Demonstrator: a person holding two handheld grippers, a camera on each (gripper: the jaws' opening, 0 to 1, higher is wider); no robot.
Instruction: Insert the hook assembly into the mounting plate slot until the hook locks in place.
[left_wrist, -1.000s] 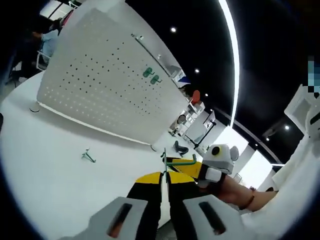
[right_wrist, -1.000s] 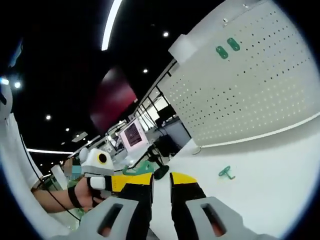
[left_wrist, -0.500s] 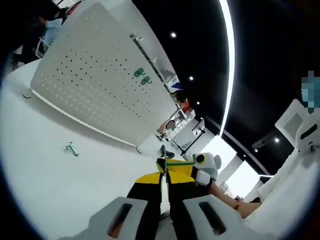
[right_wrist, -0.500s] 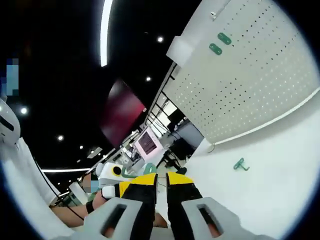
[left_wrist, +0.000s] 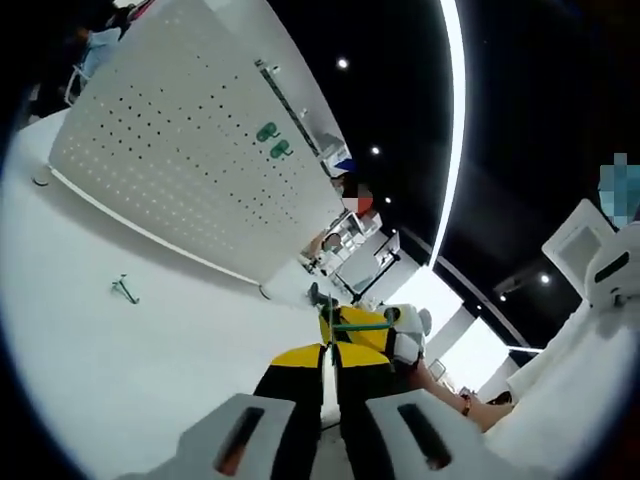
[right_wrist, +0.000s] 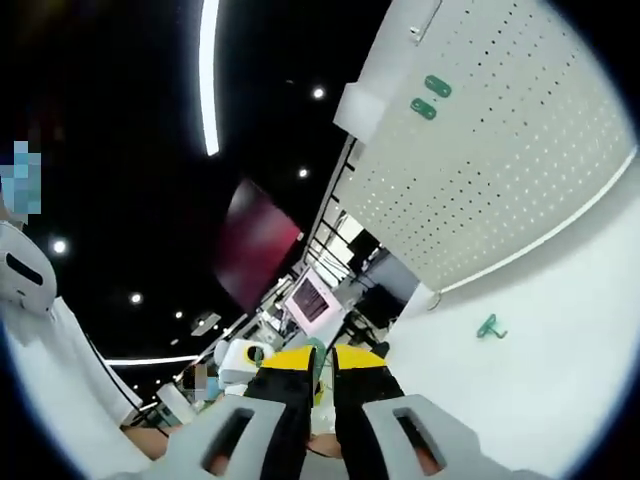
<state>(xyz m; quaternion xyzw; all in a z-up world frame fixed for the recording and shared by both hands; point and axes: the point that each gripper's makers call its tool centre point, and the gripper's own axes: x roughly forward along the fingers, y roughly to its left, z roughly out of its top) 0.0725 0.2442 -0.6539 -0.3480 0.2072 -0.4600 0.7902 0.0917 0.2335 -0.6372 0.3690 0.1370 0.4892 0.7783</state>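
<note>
The green hook (left_wrist: 352, 323) is pinched between the near-closed jaws of the left gripper (left_wrist: 331, 352), its bar poking out crosswise above the tips, well apart from the white pegboard (left_wrist: 170, 150) standing on the white table (left_wrist: 120, 370). The right gripper (right_wrist: 323, 358) meets it nose to nose, jaws pressed close; whether it clamps the hook I cannot tell. Two green hooks (left_wrist: 272, 140) already hang high on the board, and a spare hook (left_wrist: 124, 290) lies on the table. A careless hand-over risks a twisted or dropped hook.
</note>
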